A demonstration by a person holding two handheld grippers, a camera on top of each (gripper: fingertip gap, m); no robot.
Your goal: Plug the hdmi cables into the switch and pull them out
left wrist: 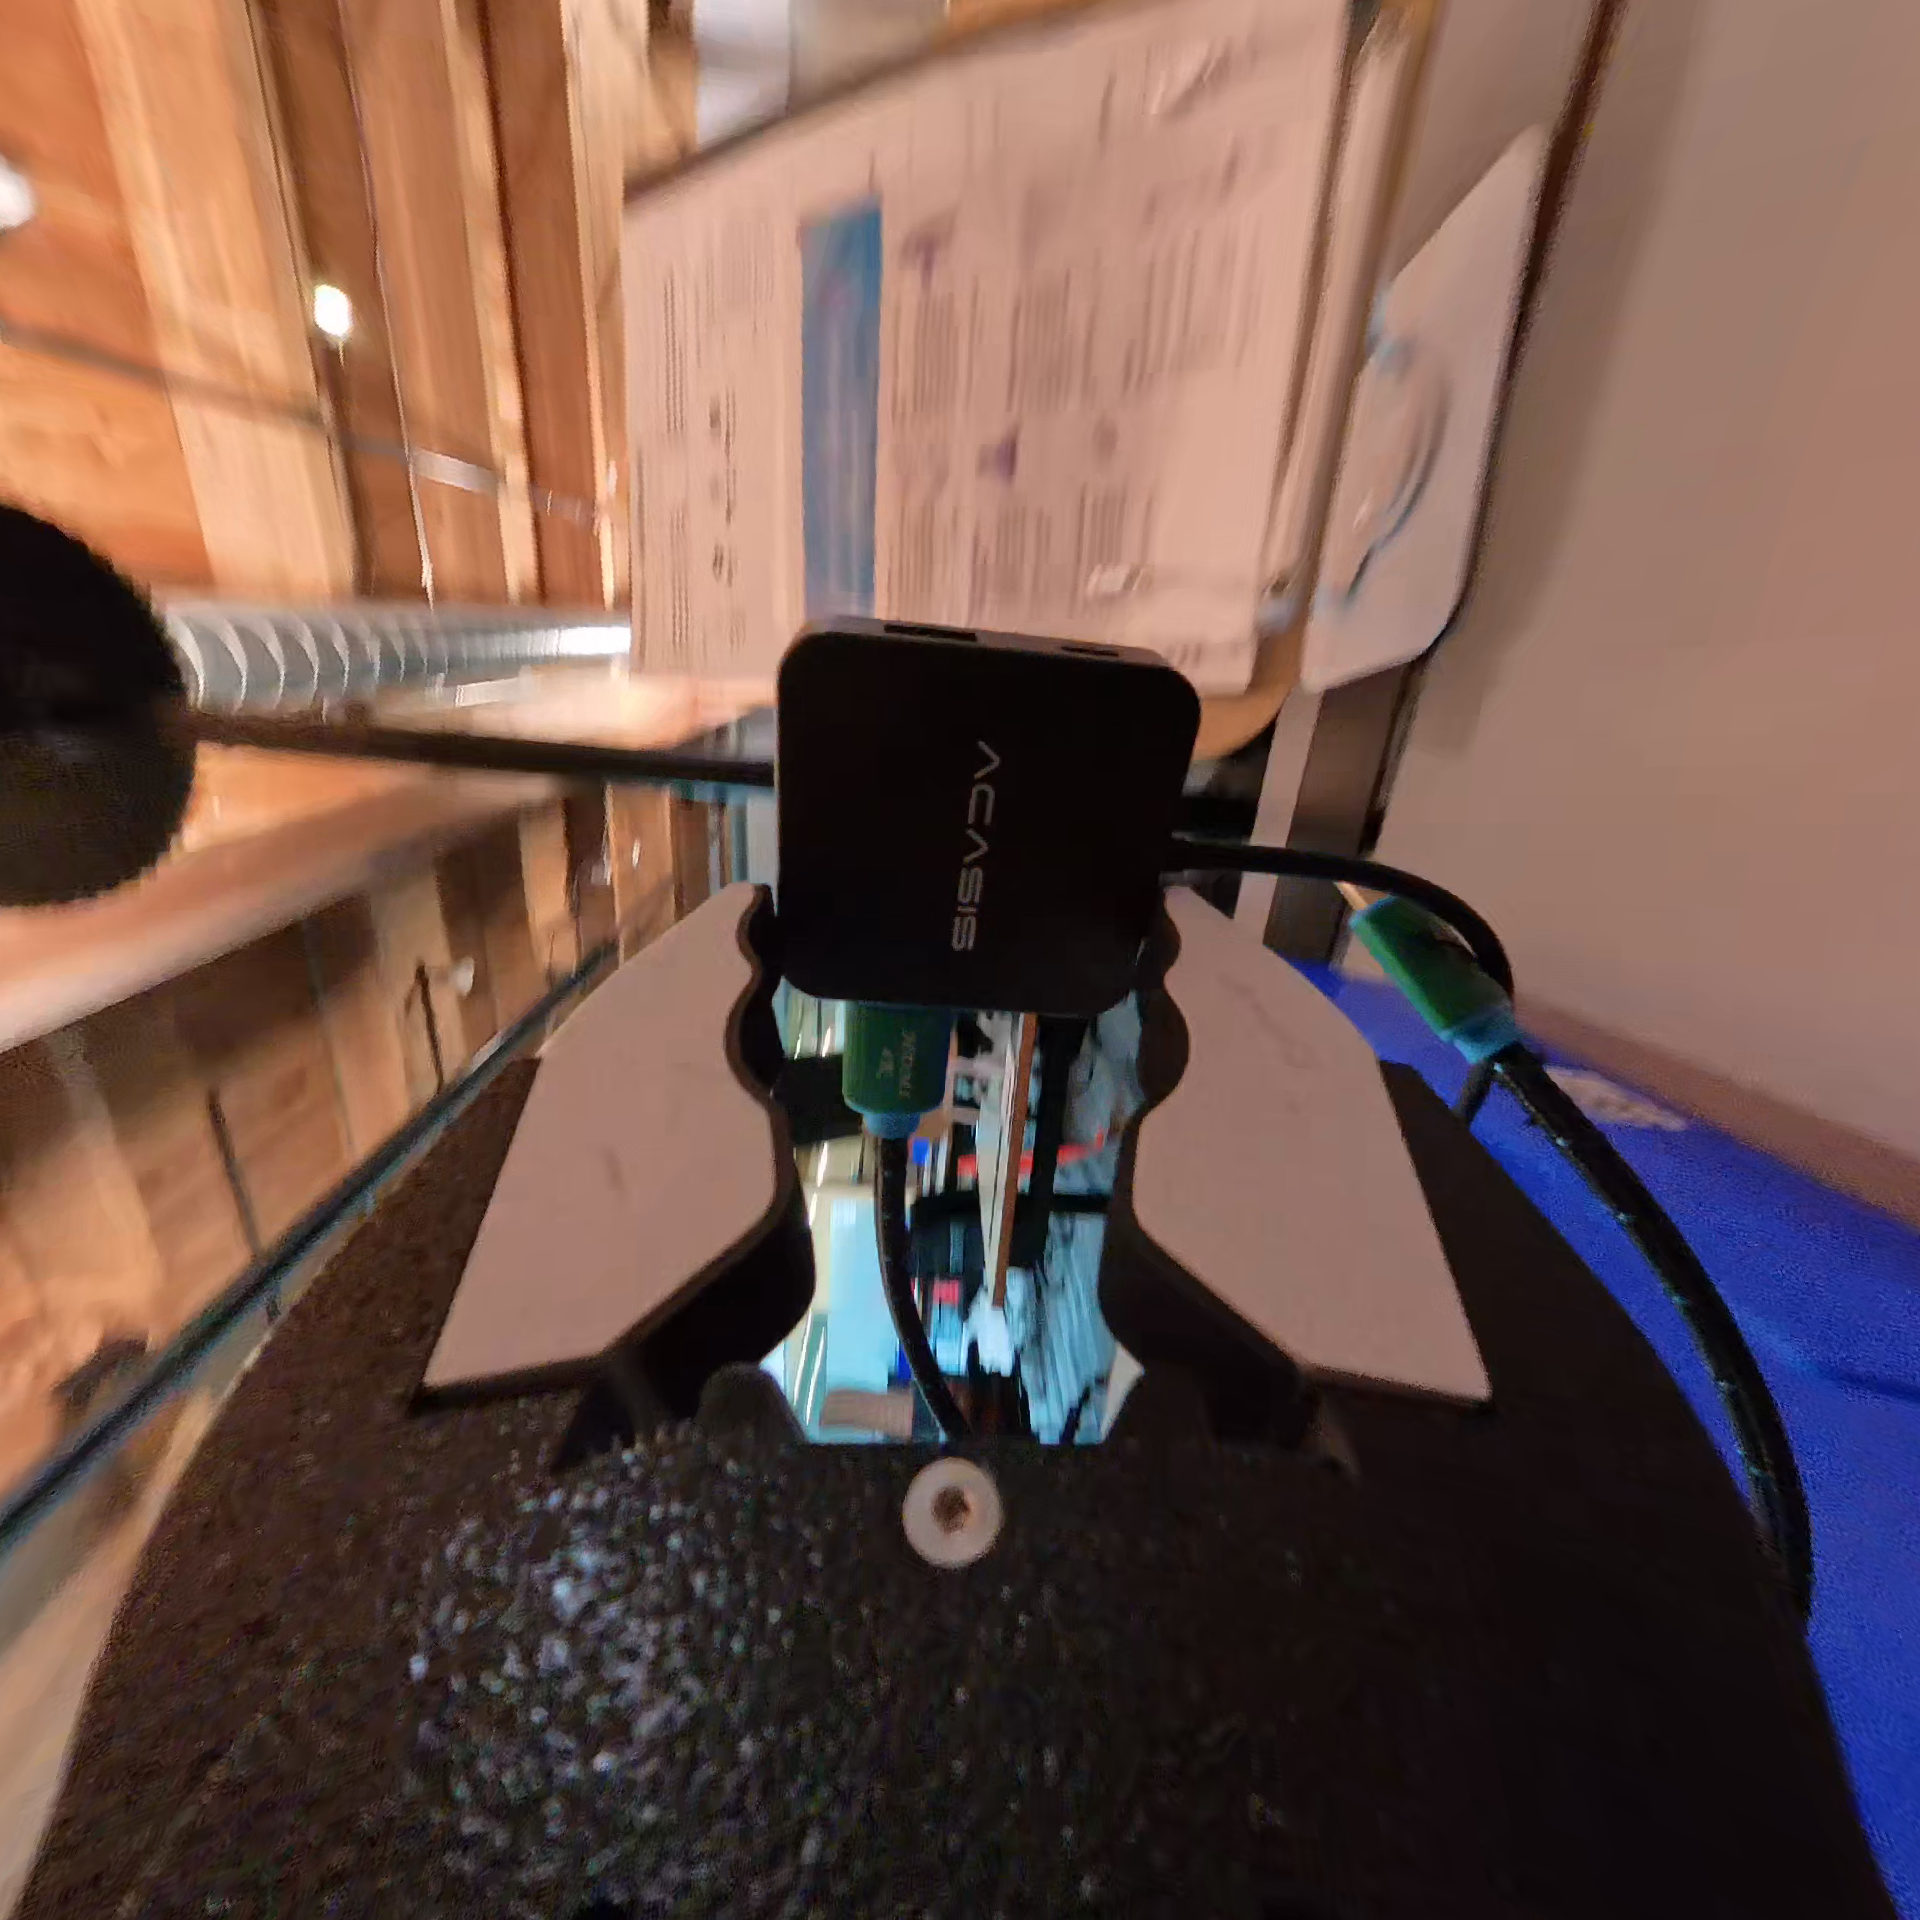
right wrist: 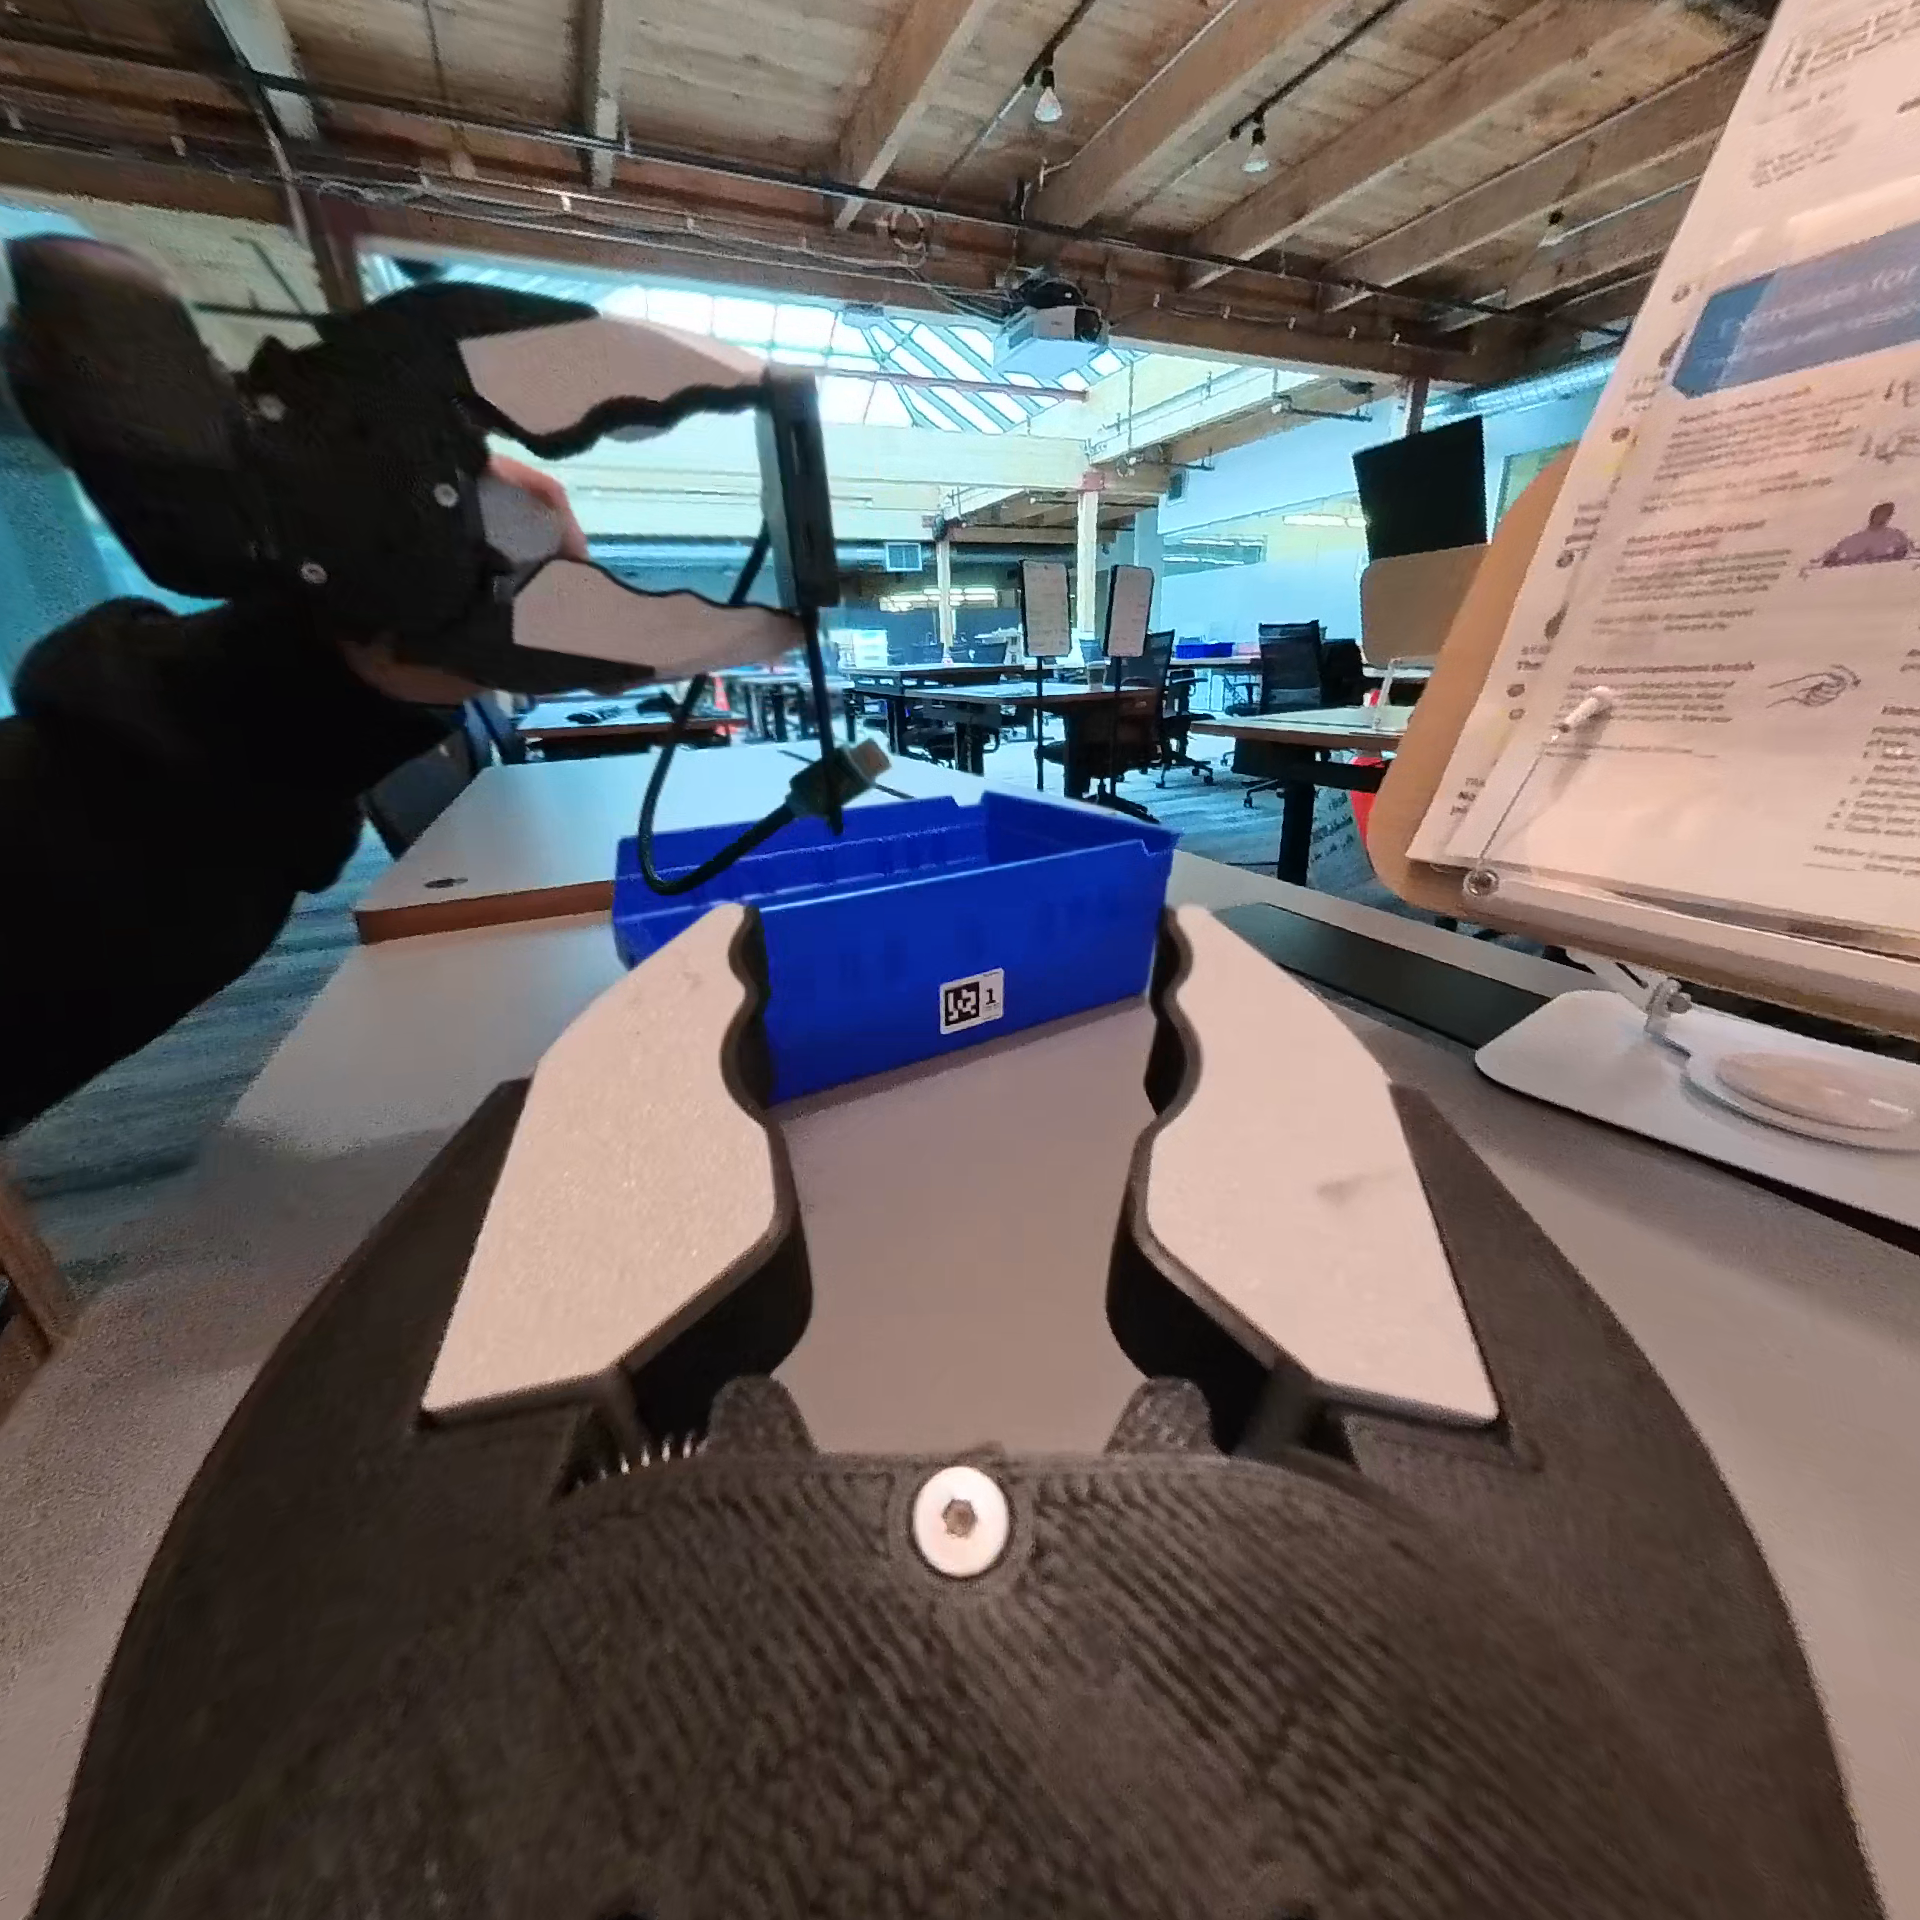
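My left gripper clamps the square black plastic HDMI switch, green-headed braided cable seemingly plugged, another green plug loose; right gripper gapes empty.

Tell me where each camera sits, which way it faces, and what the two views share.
Left wrist view: on the left gripper, rolled sideways, looking along its fingers at the black switch they clamp; a green plug hangs from it; bin at right.
Right wrist view: on the right gripper, level above the table, jaws apart and empty, facing the blue bin; a sleeve shows at left.
Shared: switch, left gripper, bin, document stand.
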